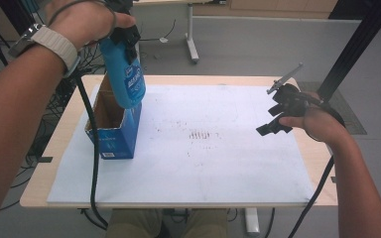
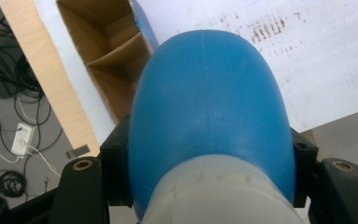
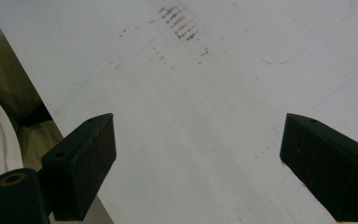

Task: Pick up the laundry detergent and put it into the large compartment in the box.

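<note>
A blue plastic bottle (image 1: 127, 79) with a printed label hangs bottom-down over the open top of a blue cardboard box (image 1: 113, 133) at the table's left. My left gripper (image 1: 125, 33) is shut on the bottle near its top, held high above the box. In the left gripper view the bottle's rounded blue body (image 2: 209, 107) sits between the jaws, and the box's brown inside with a divider (image 2: 109, 51) lies below it. My right gripper (image 1: 273, 124) hovers open over the right side of the white mat, its black pads (image 3: 86, 163) wide apart with nothing between them.
A white mat (image 1: 203, 153) covers most of the wooden table (image 1: 69, 119), with reddish-brown smudges (image 1: 201, 135) near its middle. Cables (image 2: 9, 140) lie on the floor left of the table. A black frame post (image 1: 347, 54) rises at the far right.
</note>
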`<control>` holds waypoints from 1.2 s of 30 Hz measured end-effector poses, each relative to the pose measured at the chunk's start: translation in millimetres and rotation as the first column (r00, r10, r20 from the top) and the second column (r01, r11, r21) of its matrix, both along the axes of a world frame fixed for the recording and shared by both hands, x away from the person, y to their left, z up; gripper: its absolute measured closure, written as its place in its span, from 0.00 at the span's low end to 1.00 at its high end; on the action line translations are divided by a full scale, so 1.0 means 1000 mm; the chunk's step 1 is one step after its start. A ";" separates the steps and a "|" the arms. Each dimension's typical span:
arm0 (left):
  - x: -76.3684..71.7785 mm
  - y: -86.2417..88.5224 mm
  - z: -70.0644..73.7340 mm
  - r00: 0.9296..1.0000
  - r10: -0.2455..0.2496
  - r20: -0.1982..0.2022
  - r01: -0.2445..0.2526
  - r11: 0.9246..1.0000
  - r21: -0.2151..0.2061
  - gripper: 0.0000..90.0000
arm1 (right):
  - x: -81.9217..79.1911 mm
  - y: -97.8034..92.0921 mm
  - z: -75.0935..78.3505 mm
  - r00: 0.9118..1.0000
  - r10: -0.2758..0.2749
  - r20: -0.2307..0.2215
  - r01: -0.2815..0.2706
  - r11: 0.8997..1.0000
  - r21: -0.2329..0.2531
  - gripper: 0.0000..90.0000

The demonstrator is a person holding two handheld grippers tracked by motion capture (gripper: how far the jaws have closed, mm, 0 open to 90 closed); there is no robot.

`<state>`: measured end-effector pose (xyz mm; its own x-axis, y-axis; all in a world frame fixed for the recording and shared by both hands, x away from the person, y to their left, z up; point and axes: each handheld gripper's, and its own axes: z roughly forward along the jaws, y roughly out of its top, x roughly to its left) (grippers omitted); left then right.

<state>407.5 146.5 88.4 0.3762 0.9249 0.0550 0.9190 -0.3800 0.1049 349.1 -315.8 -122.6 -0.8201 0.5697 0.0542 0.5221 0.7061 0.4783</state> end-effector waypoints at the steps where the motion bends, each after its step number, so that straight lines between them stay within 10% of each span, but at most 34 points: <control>1: -0.001 0.002 0.001 1.000 0.010 0.006 -0.010 1.000 -0.004 0.42 | 0.001 0.001 0.000 1.000 0.003 0.001 -0.003 1.000 -0.001 0.12; 19: 0.002 0.038 0.000 0.984 0.178 0.013 -0.178 0.984 -0.016 0.42 | 0.008 0.003 -0.002 1.000 0.025 0.004 -0.025 1.000 0.011 0.12; 36: 0.008 0.060 -0.010 0.972 0.236 0.013 -0.236 0.972 -0.013 0.42 | 0.013 0.006 -0.008 1.000 0.027 -0.011 -0.027 1.000 0.013 0.12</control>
